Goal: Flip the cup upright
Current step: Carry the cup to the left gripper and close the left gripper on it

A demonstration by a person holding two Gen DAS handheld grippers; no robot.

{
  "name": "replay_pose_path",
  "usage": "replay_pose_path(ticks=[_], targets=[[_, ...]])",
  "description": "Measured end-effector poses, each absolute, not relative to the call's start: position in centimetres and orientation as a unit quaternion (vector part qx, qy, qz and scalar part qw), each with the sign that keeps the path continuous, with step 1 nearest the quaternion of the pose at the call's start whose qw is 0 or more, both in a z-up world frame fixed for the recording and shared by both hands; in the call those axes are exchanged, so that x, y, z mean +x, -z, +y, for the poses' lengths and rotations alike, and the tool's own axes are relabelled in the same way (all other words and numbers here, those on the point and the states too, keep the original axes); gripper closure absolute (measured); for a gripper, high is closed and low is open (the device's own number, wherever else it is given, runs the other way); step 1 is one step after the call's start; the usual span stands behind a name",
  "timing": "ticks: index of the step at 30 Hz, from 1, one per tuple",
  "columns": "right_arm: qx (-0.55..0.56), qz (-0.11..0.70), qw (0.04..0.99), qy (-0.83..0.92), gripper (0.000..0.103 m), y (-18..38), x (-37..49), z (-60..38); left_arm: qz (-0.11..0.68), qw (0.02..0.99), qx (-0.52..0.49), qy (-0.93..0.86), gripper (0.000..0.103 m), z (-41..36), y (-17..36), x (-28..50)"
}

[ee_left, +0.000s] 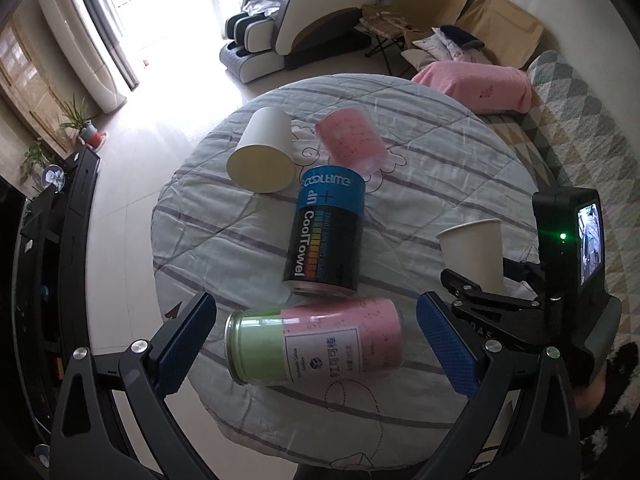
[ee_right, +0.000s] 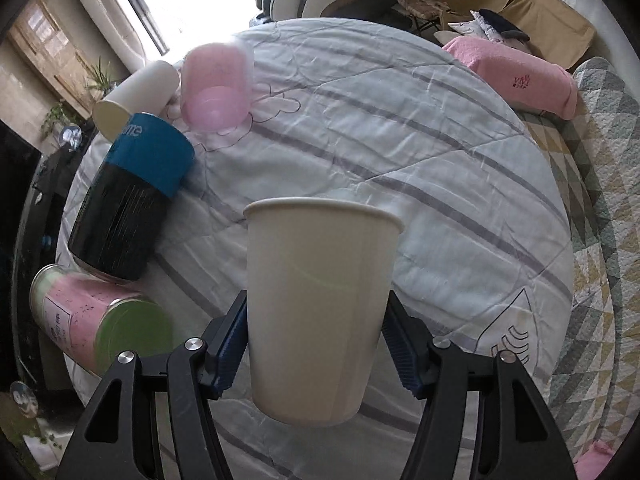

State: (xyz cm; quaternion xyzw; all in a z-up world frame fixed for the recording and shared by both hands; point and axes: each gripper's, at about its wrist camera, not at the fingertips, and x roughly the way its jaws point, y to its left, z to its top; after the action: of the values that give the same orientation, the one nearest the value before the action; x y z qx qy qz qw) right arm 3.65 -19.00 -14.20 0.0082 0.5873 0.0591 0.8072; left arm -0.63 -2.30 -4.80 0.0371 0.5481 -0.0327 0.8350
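Observation:
My right gripper (ee_right: 316, 344) is shut on a white paper cup (ee_right: 320, 300), held upright with its rim up above the quilt-covered round table (ee_right: 440, 184). The same cup (ee_left: 474, 250) and right gripper (ee_left: 476, 286) show at the right of the left wrist view. My left gripper (ee_left: 316, 344) is open and empty, its blue pads either side of a pink-and-green canister (ee_left: 316, 346) lying on its side. A second white paper cup (ee_left: 264, 152) lies on its side at the table's far left; it also shows in the right wrist view (ee_right: 136, 94).
A black-and-blue CoolTowel canister (ee_left: 326, 228) lies mid-table, also seen in the right wrist view (ee_right: 128, 196). A pink translucent cup (ee_left: 352, 140) lies beyond it. A pink pillow (ee_left: 476, 88), a patterned rug (ee_right: 592, 240) and a massage chair (ee_left: 296, 20) surround the table.

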Motion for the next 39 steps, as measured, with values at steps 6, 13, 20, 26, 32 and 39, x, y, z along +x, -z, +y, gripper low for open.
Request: replay_pose_path(ticks=[6, 13, 20, 26, 32, 39], targets=[[0.011, 0.606, 0.794, -0.049, 0.035, 15.0, 3.2, -19.4, 0.546, 0.837, 0.034, 0.024, 0.001, -2.6, 4.5, -0.9], [0.037, 0.576, 0.815, -0.056, 0.027, 11.5, 2.3, -21.8, 0.538, 0.842, 0.031, 0.034, 0.001, -4.1, 3.7, -0.5], [0.074, 0.545, 0.835, -0.034, 0.025, 6.5, 0.0, -26.1, 0.534, 0.842, 0.026, 0.08, 0.0, -9.0, 3.1, 0.6], [0.107, 0.527, 0.842, 0.032, 0.025, 4.9, -0.7, -32.0, 0.578, 0.809, 0.02, 0.106, 0.0, -14.7, 6.3, 1.8], [0.12, 0.527, 0.839, 0.061, 0.025, 5.4, -0.9, -35.7, 0.62, 0.78, -0.011, 0.087, 0.0, -17.1, 10.4, 3.1], [0.122, 0.548, 0.826, 0.052, 0.025, 7.7, -0.4, -36.5, 0.639, 0.766, -0.037, 0.057, 0.0, -17.3, 13.3, 4.1]])
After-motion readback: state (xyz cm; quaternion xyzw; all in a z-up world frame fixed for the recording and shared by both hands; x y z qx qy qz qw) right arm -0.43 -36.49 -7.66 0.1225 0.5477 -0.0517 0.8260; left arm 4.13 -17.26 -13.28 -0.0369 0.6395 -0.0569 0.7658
